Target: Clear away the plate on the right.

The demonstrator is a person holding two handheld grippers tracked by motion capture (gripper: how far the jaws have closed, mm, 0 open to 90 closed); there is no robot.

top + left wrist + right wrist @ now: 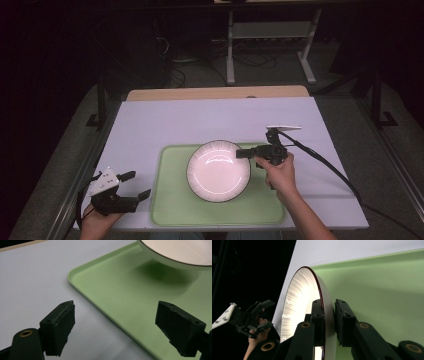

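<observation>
A white table (175, 120) has a wooden strip (215, 93) along its far edge. Beyond it, on the dark floor, stands a white frame (270, 35) among loose cables (185, 70).

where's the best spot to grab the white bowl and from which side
Take the white bowl by its thin rim, one jaw inside and one outside the wall, coming in level from the right edge. The body is too wide to span. The right gripper already pinches it so, above the green tray.
</observation>
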